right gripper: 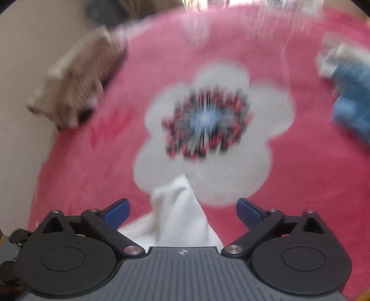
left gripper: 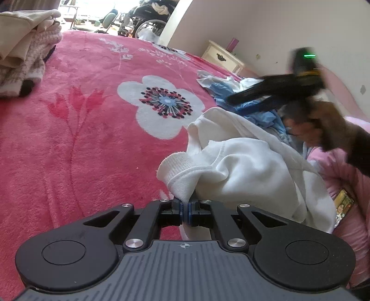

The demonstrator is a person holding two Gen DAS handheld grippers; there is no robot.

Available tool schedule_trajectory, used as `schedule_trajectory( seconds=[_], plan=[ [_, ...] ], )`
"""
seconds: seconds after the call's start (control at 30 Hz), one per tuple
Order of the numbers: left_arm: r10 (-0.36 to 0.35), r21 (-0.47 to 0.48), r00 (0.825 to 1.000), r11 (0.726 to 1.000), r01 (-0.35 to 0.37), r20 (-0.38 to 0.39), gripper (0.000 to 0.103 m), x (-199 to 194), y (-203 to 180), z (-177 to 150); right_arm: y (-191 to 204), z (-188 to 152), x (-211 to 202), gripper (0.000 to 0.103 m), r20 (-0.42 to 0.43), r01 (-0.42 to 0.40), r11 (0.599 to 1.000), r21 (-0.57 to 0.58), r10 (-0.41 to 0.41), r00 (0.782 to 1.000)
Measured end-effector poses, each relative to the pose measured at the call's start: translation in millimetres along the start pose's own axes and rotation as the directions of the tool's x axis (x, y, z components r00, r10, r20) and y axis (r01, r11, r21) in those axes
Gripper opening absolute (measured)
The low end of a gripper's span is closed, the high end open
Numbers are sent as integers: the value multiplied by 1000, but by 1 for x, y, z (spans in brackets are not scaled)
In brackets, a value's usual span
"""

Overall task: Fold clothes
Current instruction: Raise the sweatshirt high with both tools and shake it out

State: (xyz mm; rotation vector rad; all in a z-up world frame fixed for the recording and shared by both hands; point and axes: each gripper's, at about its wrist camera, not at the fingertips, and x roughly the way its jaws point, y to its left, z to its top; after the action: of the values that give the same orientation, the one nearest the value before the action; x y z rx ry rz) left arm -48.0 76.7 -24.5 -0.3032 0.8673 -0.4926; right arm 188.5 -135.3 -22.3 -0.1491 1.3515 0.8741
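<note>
The left gripper is clenching a ribbed edge of a white garment, its blue pads pressed together with the cloth pinched between them. The garment is lying crumpled on a pink blanket that covers a bed, bunched up just to the right of the large white flower printed on the blanket. Behind it, a heap of blue and white clothes is sitting near the far right edge of the bed, and a pink garment is lying at the right, partly under the white one.

The right gripper is standing released, its blue fingers spread wide. A fold of the white garment is rising between them in the right wrist view, touching neither pad as far as can be seen. That view is heavily blurred. In the left wrist view the right gripper is showing as a dark smear above the blue clothes, with the person's hand behind it.

A stack of folded beige and cream clothes is resting at the far left of the bed, well apart from the white garment. A cream nightstand is standing against the wall beyond the bed, and a wheelchair is showing in the room behind.
</note>
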Motion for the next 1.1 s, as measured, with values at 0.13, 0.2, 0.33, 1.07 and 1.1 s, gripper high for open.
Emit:
schedule_trajectory(
  seconds=[0.13, 0.2, 0.33, 1.07, 1.1],
  plan=[
    [1, -28, 1000, 1000, -2, -16, 2, 5, 6, -2, 3, -27, 3, 36, 32, 125, 988, 95, -128, 991],
    [-1, -32, 1000, 999, 0, -23, 2, 7, 8, -3, 14, -39, -14, 20, 106, 169, 983, 66, -175, 979],
    [8, -14, 1000, 1000, -8, -11, 2, 9, 7, -3, 44, -65, -60, 10, 321, 288, 957, -19, -267, 909],
    [-117, 280, 790, 957, -72, 602, 2, -154, -110, 126, 216, -165, -298, 9, 945, 843, 527, 106, -316, 79],
    [-120, 292, 776, 953, -85, 619, 2, -162, -116, 131, 220, -165, -305, 9, 951, 846, 520, 116, -305, 58]
  ],
)
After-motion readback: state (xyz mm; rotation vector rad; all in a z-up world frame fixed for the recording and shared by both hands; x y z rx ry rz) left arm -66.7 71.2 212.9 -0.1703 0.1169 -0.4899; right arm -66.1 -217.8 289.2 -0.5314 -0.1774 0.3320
